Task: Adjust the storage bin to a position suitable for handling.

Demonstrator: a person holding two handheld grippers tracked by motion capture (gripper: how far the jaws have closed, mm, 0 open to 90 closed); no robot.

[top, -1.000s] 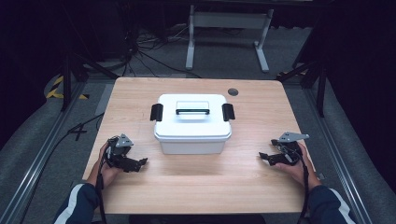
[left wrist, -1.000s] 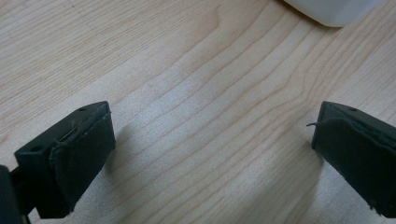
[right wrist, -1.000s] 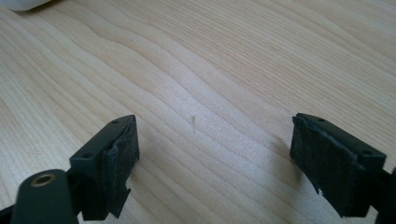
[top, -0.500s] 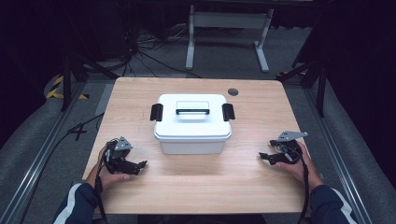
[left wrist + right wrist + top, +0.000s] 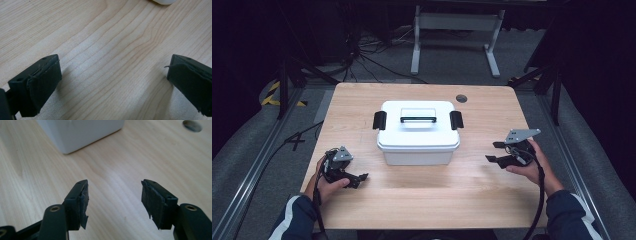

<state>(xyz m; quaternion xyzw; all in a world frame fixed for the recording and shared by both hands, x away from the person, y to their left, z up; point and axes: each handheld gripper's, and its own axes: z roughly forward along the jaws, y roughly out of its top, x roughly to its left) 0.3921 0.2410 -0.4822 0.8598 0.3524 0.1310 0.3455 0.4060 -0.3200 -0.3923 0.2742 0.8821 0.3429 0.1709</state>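
A dark room is surrounding the wooden table [image 5: 362, 100]. The white box [image 5: 418, 132] is sitting mid-table, rigid, probably light; its handle [image 5: 418, 119] is offering the best hold. The left gripper [image 5: 356, 180] is gaping wide, empty; the right gripper [image 5: 493, 152] has just been closing, nothing between.

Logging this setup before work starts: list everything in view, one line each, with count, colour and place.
storage box: 1, white with a lid, middle of the table.
latches: 2, black, one at each end of the lid.
lid handle: 1, dark bar, flat on top of the lid.
table: 1, light wood, centre of the high view.
cable hole: 1, grey, far right part of the table.
left gripper: 1, black, near left of the table, jaws open, empty.
right gripper: 1, black, right of the box, jaws just been closing, nothing between them.
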